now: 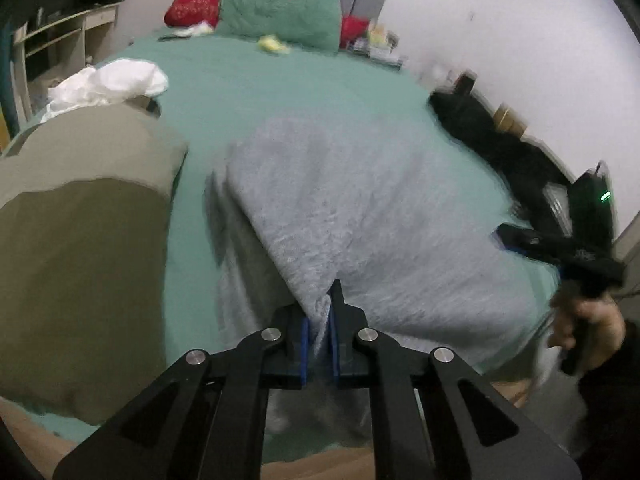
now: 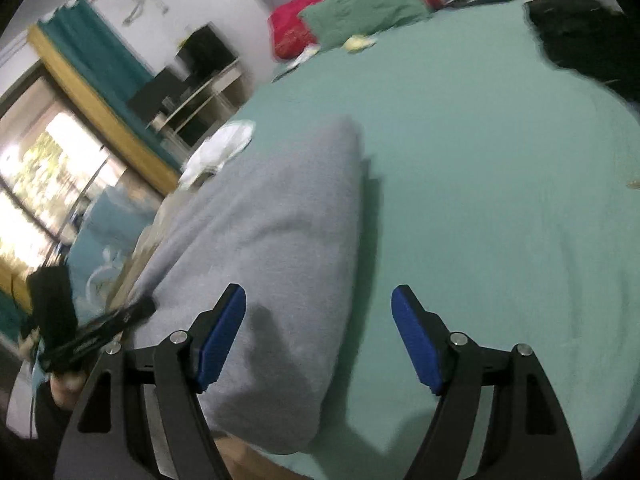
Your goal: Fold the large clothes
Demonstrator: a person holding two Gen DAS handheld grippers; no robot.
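A large grey garment (image 1: 340,208) lies spread on the green bed (image 1: 248,80), hanging over the near edge. My left gripper (image 1: 320,312) is shut on a pinched fold of the grey garment at its near edge, the cloth rising between the blue pads. In the right wrist view the same grey garment (image 2: 272,240) lies left of centre, folded into a thick rounded layer. My right gripper (image 2: 318,300) stands open above its right edge, nothing between the blue pads (image 2: 224,336). The right gripper (image 1: 560,252) and a hand (image 1: 588,328) show in the left wrist view at right.
An olive folded garment (image 1: 80,248) lies on the bed's left side, with white cloth (image 1: 116,82) behind it. Green and red pillows (image 1: 280,16) sit at the headboard. A black garment (image 1: 492,144) lies at the bed's right edge. A shelf unit (image 2: 192,92) and window stand left.
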